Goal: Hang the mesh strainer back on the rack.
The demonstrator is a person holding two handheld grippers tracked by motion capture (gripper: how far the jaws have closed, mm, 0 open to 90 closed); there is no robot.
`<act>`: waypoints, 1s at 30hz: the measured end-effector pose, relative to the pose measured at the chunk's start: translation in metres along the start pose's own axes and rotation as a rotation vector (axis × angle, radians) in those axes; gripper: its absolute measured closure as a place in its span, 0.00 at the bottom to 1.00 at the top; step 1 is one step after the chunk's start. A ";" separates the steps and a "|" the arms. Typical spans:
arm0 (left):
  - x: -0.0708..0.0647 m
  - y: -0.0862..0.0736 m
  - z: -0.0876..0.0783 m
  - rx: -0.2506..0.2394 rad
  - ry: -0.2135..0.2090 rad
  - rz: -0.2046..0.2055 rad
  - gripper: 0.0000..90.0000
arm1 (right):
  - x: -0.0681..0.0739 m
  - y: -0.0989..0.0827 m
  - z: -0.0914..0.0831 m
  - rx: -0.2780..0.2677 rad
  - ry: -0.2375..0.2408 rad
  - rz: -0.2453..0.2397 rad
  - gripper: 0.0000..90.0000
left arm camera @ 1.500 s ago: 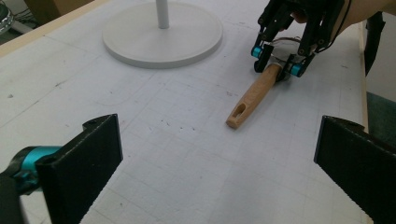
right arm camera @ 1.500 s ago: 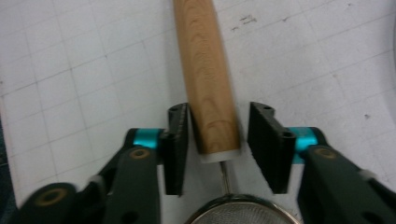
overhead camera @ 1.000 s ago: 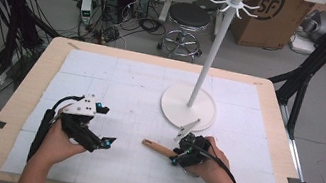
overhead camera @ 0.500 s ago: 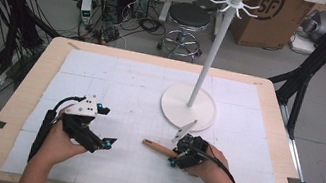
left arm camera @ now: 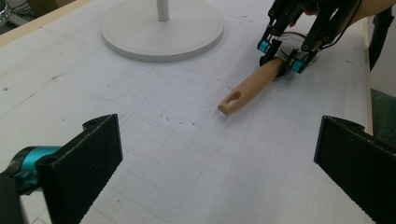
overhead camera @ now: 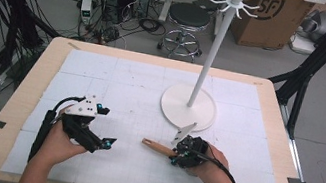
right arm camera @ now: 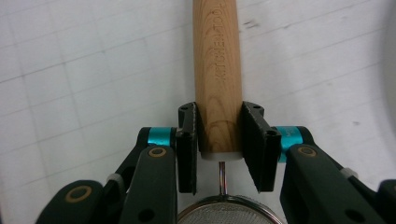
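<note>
A small mesh strainer (right arm camera: 224, 212) with a wooden handle (right arm camera: 217, 70) lies low over the white mat (overhead camera: 141, 87) near the front edge. My right gripper (right arm camera: 218, 140) is shut on the handle's strainer end. In the high view the handle (overhead camera: 157, 147) points left out of the right gripper (overhead camera: 176, 155). My left gripper (overhead camera: 106, 126) hovers a short way left of the handle's tip, jaws wide open and holding nothing. From the left gripper view (left arm camera: 219, 177), the handle (left arm camera: 252, 86) and right gripper (left arm camera: 282, 58) lie ahead to the right.
A white hook stand (overhead camera: 211, 49) rises from a round base (overhead camera: 188, 107) just behind the right hand, with its hooks (overhead camera: 232, 2) high overhead. The base (left arm camera: 163, 28) is also in the left gripper view. A wooden table rim (overhead camera: 23, 97) frames the mat.
</note>
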State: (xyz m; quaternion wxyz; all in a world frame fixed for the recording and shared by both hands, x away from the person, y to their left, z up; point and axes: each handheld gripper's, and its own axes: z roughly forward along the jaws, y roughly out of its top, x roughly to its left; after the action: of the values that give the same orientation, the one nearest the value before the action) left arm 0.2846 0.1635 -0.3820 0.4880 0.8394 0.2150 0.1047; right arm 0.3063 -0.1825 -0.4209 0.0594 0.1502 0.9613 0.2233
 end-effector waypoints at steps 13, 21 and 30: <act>0.000 0.000 -0.001 -0.007 0.006 -0.002 0.02 | -0.017 -0.015 -0.050 -0.378 -0.058 0.103 0.76; -0.001 0.000 -0.002 -0.012 0.001 0.000 0.02 | -0.027 -0.026 -0.071 -0.520 -0.047 0.135 0.76; -0.001 0.000 -0.002 -0.016 -0.005 -0.001 0.02 | -0.039 -0.035 -0.097 -0.610 -0.060 0.161 0.76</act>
State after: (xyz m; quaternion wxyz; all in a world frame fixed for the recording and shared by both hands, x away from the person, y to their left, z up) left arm 0.2834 0.1646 -0.3809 0.4953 0.8356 0.2133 0.1042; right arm 0.3163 -0.2647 -0.3477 0.1121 0.2078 0.8328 0.5007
